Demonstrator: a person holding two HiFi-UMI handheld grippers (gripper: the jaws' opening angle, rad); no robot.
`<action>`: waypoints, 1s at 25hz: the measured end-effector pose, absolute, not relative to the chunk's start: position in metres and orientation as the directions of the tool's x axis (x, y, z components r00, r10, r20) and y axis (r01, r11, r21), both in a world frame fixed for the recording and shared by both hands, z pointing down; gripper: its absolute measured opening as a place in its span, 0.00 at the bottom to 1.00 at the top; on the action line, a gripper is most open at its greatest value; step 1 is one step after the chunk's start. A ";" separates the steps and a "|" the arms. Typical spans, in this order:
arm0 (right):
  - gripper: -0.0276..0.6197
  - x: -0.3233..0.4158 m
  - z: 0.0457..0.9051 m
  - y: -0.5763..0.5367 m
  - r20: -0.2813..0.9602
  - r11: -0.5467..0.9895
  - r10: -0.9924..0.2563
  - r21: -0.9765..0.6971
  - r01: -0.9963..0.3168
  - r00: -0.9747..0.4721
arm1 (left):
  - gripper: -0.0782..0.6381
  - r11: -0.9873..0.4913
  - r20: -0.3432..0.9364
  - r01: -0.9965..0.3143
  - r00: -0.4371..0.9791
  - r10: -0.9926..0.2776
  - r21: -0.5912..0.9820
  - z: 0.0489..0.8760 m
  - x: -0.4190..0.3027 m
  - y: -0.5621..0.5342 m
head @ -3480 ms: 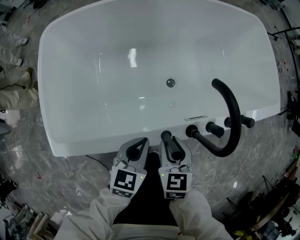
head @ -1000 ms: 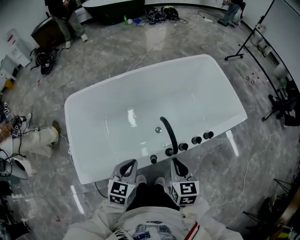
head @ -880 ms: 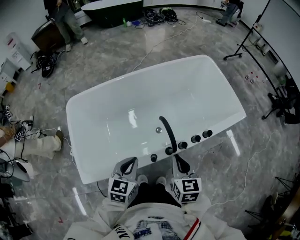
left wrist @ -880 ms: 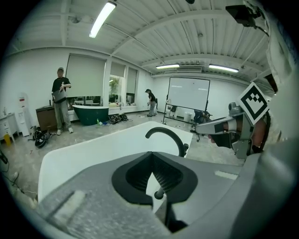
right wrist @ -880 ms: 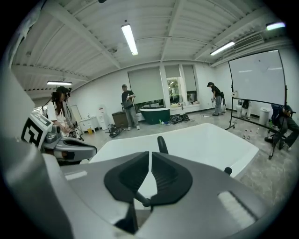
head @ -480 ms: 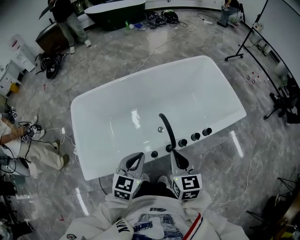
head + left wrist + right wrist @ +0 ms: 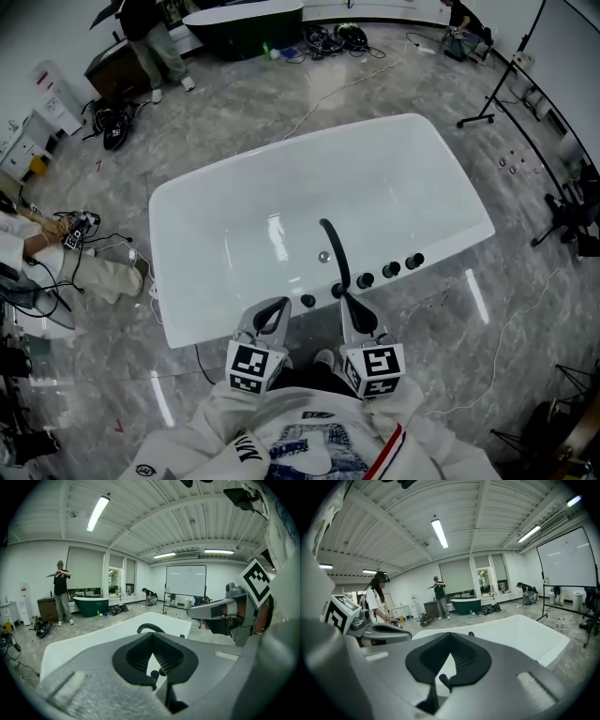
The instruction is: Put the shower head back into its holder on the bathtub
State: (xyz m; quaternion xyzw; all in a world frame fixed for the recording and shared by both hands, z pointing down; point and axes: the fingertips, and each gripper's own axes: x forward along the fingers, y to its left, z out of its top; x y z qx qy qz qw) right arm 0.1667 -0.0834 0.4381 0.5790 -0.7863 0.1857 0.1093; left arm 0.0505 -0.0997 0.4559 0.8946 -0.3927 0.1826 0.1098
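You're standing at the white tub point(image 7: 394, 164), which is sitting on a grey marbled floor point(image 7: 103, 375) with cables trailing over it and a light stand point(image 7: 483, 112) past the far corner. The shower head point(image 7: 307, 301) is sitting on the near rim, at the left end of the row of black knobs point(image 7: 391, 270), beside the curved spout point(image 7: 333, 248). It's too small to tell how it's seated. You're holding the left tool point(image 7: 277, 306) and right tool point(image 7: 348, 302) near that rim, jaws pressed together, nothing between them. Only the gripper views are showing the ribbed ceiling point(image 7: 154, 522), strip lights and a whiteboard point(image 7: 186, 580). Only the head view is showing someone sitting on the floor point(image 7: 66, 267).
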 end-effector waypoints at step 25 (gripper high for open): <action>0.05 0.091 0.412 0.014 0.363 0.117 -0.920 -0.105 -0.988 -0.147 | 0.11 -0.744 0.326 -0.666 0.718 -0.615 0.063 0.416 -0.031 -0.022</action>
